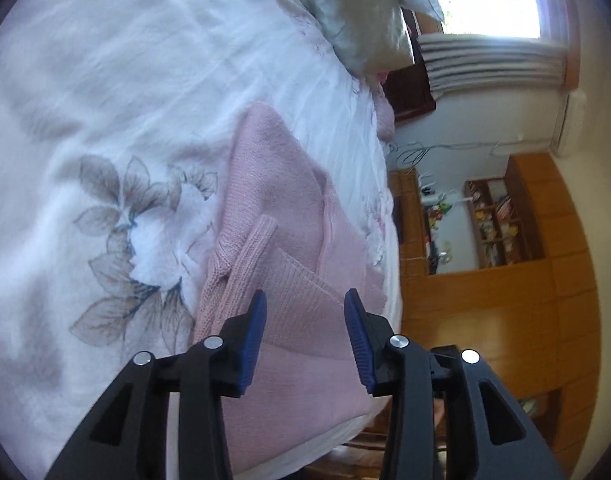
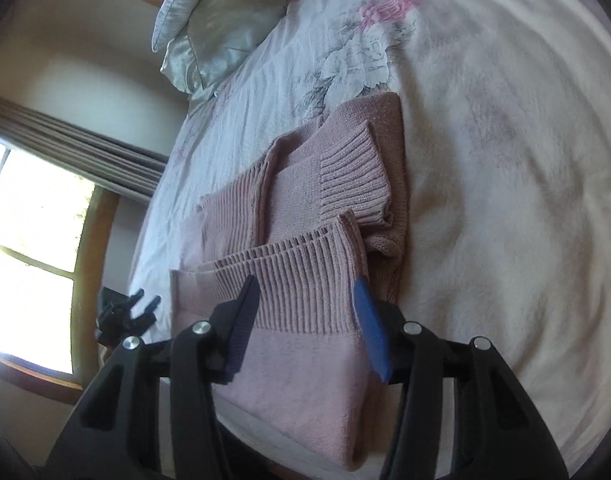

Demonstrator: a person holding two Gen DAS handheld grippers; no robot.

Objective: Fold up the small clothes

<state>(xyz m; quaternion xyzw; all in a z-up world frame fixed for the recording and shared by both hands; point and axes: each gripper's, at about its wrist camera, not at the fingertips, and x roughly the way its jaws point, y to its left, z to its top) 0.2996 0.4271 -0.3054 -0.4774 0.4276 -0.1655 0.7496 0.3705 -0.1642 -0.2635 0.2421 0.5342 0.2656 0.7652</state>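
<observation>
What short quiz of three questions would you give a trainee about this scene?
1. True or false: the left hand-held gripper is shut on cloth.
2. What colour is the sweater?
3. The sweater lies on: A) a wooden floor, B) a flowered bedsheet, C) a chair.

Key: 1 false, both the left and the right hand-held gripper are open; 2 pink; 3 B.

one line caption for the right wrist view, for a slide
Open right gripper poised over a partly folded pink knit sweater on a floral bedspread.
</observation>
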